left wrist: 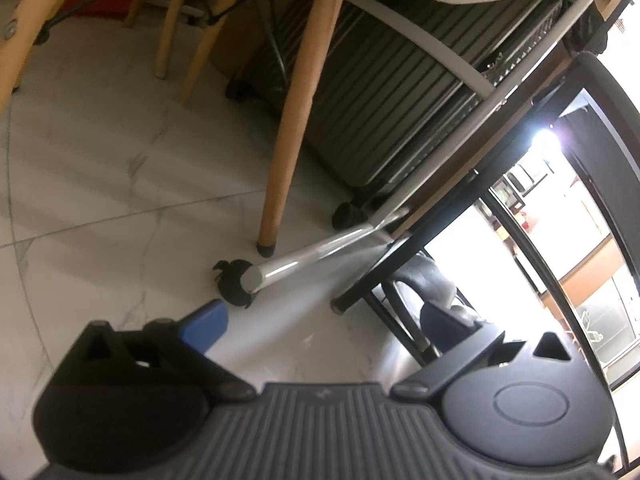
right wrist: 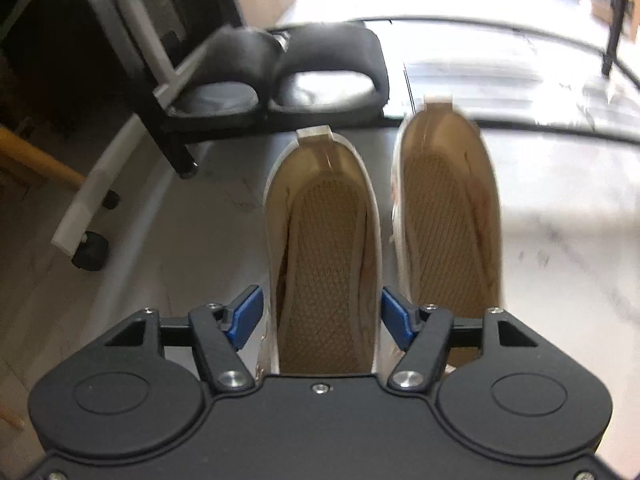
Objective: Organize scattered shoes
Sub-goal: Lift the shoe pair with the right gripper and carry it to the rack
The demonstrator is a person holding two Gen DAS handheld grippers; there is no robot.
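The right gripper [right wrist: 322,316] hung over the marble-patterned floor [right wrist: 560,220] with its blue pads [right wrist: 244,316] spread to either side of a beige slip-on shoe [right wrist: 324,248]. A sliver of gap showed between each pad and the shoe's pale sides, so the jaws stood released around it, not pressing. A matching beige shoe [right wrist: 448,216] lay just beside the first on its right, parallel to it, both resting flat on the floor with their insoles up. The white tabs at their far ends reached toward the front edge of a low black rack [right wrist: 176,136]. On that rack's shelf, at its near edge, sat a pair of black slides [right wrist: 288,72] side by side and touching. A white bar on black casters [right wrist: 90,254] ran along the floor at the left. In the left wrist view the left gripper [left wrist: 332,320] hovered low over the floor, its jaws wide apart and nothing between them — one blue pad [left wrist: 208,320] showed clearly. The other finger lay in shadow against a dark shoe [left wrist: 436,280] under a black frame. Ahead stood a wooden chair leg [left wrist: 296,120] and a ribbed grey suitcase [left wrist: 384,112] on wheels.
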